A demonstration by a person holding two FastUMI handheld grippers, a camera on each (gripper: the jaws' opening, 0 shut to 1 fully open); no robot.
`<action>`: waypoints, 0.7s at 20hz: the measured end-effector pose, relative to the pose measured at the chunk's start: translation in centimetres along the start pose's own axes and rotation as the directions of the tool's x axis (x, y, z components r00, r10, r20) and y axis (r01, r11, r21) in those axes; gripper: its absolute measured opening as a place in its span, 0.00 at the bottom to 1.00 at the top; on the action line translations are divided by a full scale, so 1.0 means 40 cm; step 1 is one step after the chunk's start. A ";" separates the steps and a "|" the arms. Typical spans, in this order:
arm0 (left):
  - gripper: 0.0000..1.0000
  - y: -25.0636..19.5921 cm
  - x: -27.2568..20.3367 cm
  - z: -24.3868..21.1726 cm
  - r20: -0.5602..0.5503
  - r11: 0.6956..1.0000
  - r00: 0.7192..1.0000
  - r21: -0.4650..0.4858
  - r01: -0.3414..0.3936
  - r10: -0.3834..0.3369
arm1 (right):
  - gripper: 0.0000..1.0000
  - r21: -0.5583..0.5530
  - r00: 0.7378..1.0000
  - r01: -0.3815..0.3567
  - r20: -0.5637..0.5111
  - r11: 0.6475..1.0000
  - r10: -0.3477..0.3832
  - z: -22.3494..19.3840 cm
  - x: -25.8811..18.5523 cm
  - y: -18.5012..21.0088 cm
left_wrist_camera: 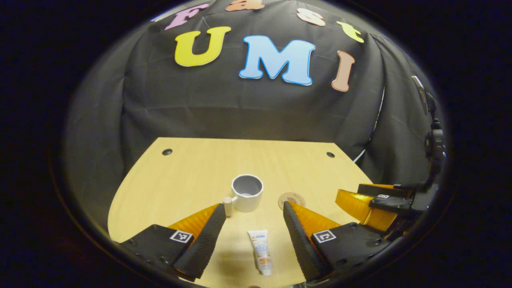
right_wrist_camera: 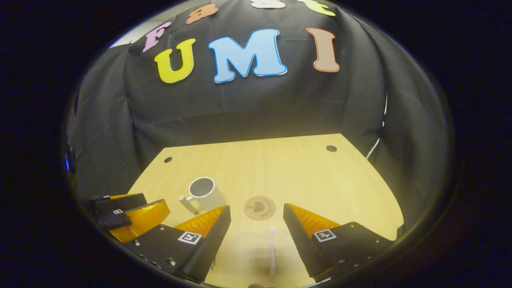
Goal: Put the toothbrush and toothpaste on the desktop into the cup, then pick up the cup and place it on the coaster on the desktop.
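A white cup with a wooden handle stands upright on the light wooden desktop. To its right lies a round cork coaster. A white toothpaste tube lies flat between the fingers of my left gripper, which is open above it. In the right gripper view a white toothbrush lies on the desktop between the fingers of my right gripper, also open. The cup sits ahead to its left, the coaster straight ahead. Nothing is held.
Two dark holes mark the desktop's far corners. Black cloth closes the back and sides. The right gripper shows at the right of the left gripper view; the left gripper shows at the left of the right gripper view.
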State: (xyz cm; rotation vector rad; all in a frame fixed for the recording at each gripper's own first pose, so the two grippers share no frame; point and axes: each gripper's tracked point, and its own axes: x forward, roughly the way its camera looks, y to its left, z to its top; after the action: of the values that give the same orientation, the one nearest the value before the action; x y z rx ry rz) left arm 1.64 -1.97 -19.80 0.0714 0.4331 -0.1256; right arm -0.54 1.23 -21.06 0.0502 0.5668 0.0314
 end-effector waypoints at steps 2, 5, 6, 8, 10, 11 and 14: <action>0.93 0.000 0.008 -0.044 -0.040 1.000 0.999 -0.006 0.002 -0.002 | 0.86 -0.001 0.999 0.002 -0.042 1.000 -0.002 -0.036 0.011 -0.006; 0.93 0.005 0.024 -0.100 -0.100 1.000 0.995 -0.014 0.004 -0.005 | 0.86 -0.011 0.995 0.005 -0.097 1.000 -0.006 -0.092 0.028 -0.019; 0.93 0.002 0.031 -0.116 -0.124 1.000 0.992 -0.018 0.006 -0.009 | 0.87 -0.012 0.993 0.002 -0.117 1.000 -0.004 -0.114 0.037 -0.016; 0.94 0.002 0.046 -0.146 -0.169 1.000 0.986 -0.021 0.006 -0.009 | 0.87 -0.012 0.987 0.003 -0.160 1.000 -0.005 -0.147 0.050 -0.020; 0.94 0.006 0.058 -0.182 -0.217 1.000 0.976 -0.021 0.005 -0.009 | 0.87 -0.013 0.980 0.006 -0.199 1.000 -0.009 -0.178 0.064 -0.023; 0.95 0.007 0.062 -0.195 -0.234 1.000 0.972 -0.016 0.004 -0.007 | 0.84 -0.014 0.976 0.008 -0.218 1.000 -0.011 -0.189 0.071 -0.025; 1.00 -0.002 0.070 -0.225 -0.290 1.000 0.957 0.001 0.001 -0.001 | 0.87 -0.021 0.959 0.017 -0.282 1.000 -0.022 -0.235 0.096 -0.036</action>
State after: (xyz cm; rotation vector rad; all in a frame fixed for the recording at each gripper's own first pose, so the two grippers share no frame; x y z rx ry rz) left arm 0.42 -1.50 -29.13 0.0915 0.7269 -0.1165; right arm -2.33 0.33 -31.12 0.0224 0.8524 0.0248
